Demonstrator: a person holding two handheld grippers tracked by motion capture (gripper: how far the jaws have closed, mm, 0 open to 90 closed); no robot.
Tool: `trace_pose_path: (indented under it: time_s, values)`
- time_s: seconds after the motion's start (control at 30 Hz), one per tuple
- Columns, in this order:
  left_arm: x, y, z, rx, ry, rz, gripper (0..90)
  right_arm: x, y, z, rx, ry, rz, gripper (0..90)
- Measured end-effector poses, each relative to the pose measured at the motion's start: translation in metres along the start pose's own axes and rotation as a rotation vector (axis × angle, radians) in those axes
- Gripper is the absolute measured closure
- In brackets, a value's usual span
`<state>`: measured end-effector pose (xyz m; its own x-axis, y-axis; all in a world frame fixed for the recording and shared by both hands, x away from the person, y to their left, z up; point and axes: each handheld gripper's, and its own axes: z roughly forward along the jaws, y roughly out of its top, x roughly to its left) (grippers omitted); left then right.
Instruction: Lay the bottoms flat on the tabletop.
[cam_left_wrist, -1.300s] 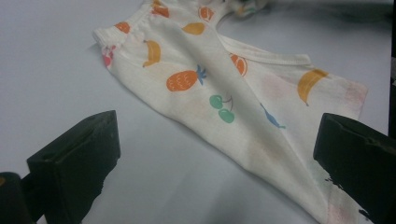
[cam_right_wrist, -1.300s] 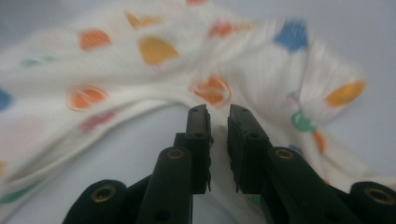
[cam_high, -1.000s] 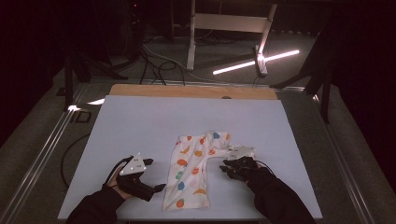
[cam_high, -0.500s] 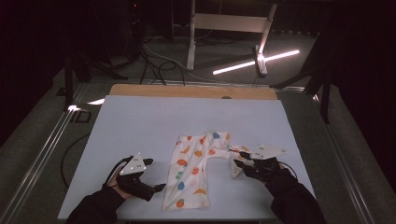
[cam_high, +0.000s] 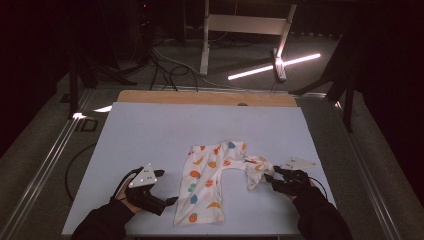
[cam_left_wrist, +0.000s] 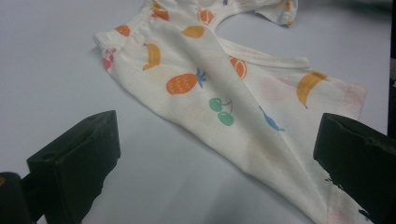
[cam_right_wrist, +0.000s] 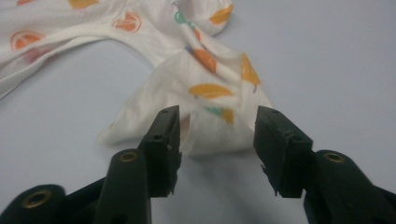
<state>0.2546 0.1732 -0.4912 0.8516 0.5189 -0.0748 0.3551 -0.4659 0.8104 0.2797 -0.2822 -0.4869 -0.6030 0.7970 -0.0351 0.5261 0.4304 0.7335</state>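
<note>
Right gripper shifted right, jaws just opening, cloth leg released; left gripper open beside trousers.

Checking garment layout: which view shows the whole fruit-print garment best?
The high view: the fruit-print garment lies entire on the table. The left gripper view gives one flat leg close up; the right gripper view gives the bunched leg end.

Fruit-print garment spread on white table, left gripper beside it, right gripper at its crumpled leg

White table; fruit-print baby pants lying flat on it.
</note>
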Motion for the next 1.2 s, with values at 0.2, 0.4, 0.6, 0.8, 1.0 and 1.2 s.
trace_pose_path:
  time_s: [0.2,0.4,0.6,0.8,1.0,1.2]
  values:
    - [0.0,0.0,0.0,0.004,0.0,0.004,1.3,0.0,0.004,0.02,0.061,-0.035,-0.055,63.0]
    - [0.0,0.0,0.0,0.005,0.002,0.002,1.3,-0.004,0.002,0.014,0.101,-0.048,-0.053,88.4]
    - [0.001,0.0,-0.001,-0.002,0.004,-0.007,1.3,0.004,0.004,-0.018,0.02,-0.031,-0.026,88.4]
    - [0.0,0.0,-0.001,-0.002,0.001,-0.004,1.3,0.006,-0.004,-0.051,-0.06,-0.01,0.051,88.3]
    - [0.001,0.0,-0.002,-0.007,0.005,-0.002,1.3,-0.009,-0.029,-0.062,-0.033,-0.055,0.128,77.8]
    - [0.0,0.001,-0.001,-0.003,0.003,0.003,1.3,-0.022,-0.04,-0.066,-0.075,-0.057,0.189,53.6]
